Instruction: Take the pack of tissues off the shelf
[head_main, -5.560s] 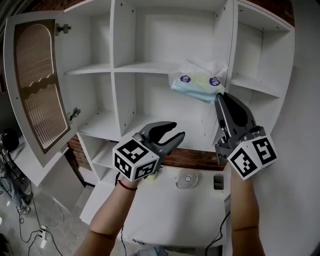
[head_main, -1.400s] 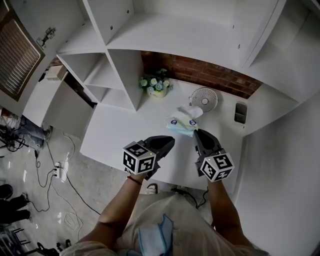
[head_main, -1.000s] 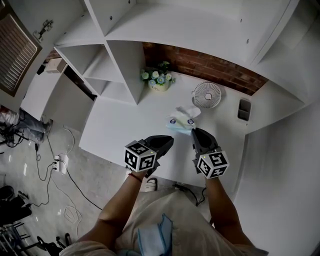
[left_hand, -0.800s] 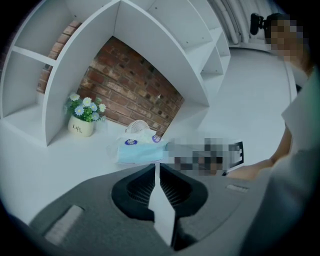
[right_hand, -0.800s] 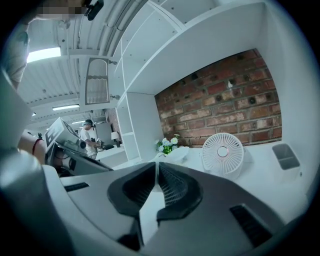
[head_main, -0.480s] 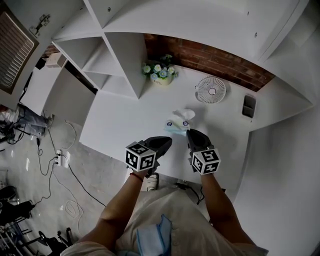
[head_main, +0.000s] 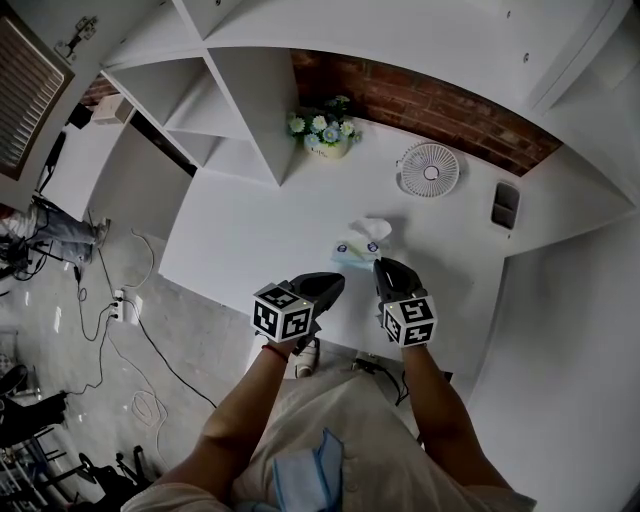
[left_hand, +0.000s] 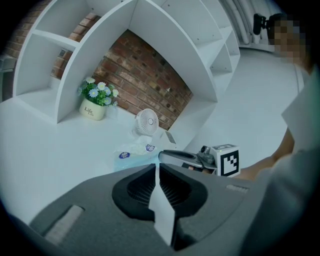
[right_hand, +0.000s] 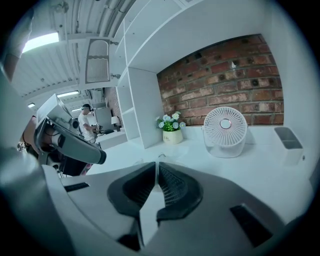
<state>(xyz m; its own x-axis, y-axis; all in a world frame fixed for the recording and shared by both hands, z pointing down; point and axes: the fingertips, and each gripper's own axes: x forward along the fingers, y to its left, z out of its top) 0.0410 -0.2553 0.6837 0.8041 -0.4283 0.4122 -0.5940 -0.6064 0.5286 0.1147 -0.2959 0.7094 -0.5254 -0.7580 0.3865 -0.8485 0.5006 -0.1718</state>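
The pack of tissues (head_main: 356, 246), pale blue with round dark labels and a white tissue sticking out, rests on the white table (head_main: 240, 235) just in front of my right gripper (head_main: 383, 266). That gripper is shut on the pack's near edge; in the right gripper view a thin bit of clear film shows at the tips (right_hand: 156, 164) and the rest of the pack is hidden. My left gripper (head_main: 334, 284) hovers to the pack's left. Its jaws have just been closing and nothing is between them (left_hand: 156, 165). The left gripper view shows the pack (left_hand: 134, 151) lying flat.
A small white fan (head_main: 429, 170), a pot of flowers (head_main: 326, 138) and a dark holder (head_main: 505, 204) stand at the back by the brick wall (head_main: 420, 100). White shelf units rise at the left and above. Cables lie on the floor (head_main: 110, 330).
The pack has come off the shelf with my right gripper and is down on the table. Over the last second both grippers sank a little and the left jaws narrowed.
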